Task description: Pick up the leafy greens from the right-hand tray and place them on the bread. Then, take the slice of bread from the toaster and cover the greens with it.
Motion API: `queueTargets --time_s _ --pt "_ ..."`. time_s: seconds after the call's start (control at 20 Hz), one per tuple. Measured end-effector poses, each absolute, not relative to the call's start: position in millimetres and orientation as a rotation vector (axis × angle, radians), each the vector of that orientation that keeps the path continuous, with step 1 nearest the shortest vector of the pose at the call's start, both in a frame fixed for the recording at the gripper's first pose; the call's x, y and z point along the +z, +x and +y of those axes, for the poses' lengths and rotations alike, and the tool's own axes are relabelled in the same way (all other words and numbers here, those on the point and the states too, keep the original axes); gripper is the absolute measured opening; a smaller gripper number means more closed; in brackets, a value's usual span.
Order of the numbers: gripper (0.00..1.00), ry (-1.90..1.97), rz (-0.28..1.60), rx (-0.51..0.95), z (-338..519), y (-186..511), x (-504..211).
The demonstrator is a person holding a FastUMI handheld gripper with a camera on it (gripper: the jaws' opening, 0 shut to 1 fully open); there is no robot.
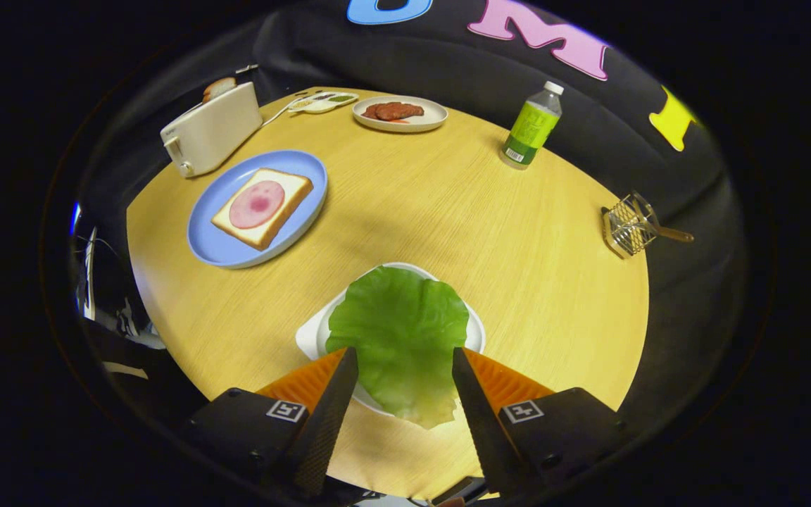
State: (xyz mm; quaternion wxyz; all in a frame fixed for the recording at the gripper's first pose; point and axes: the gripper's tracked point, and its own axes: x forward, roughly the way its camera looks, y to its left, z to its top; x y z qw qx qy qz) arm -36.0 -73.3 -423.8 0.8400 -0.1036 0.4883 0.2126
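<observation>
Tongs (404, 359) open, fingers spread to either side of the leafy greens (400, 338), which lie on a white tray (307, 338) on the desk (462, 211); contact cannot be confirmed. Beyond: bread (262, 206) on blue plate (212, 243), toaster (210, 130) holding a slice (218, 87).

Far across my round wooden table (490, 232) I see a white plate with brown meat (398, 113) and a little dish of sauces (322, 102) beside it. A green bottle (532, 128) stands up. A wire basket (629, 227) sits near the table's edge
</observation>
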Motion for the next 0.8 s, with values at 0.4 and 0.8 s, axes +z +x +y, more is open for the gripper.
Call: queueTargets --time_s 0.4,0.8 --pt "0.73 -0.203 1.153 0.533 -65 -33 -460" --pt "0.18 -0.207 1.188 0.550 -64 -32 -459"
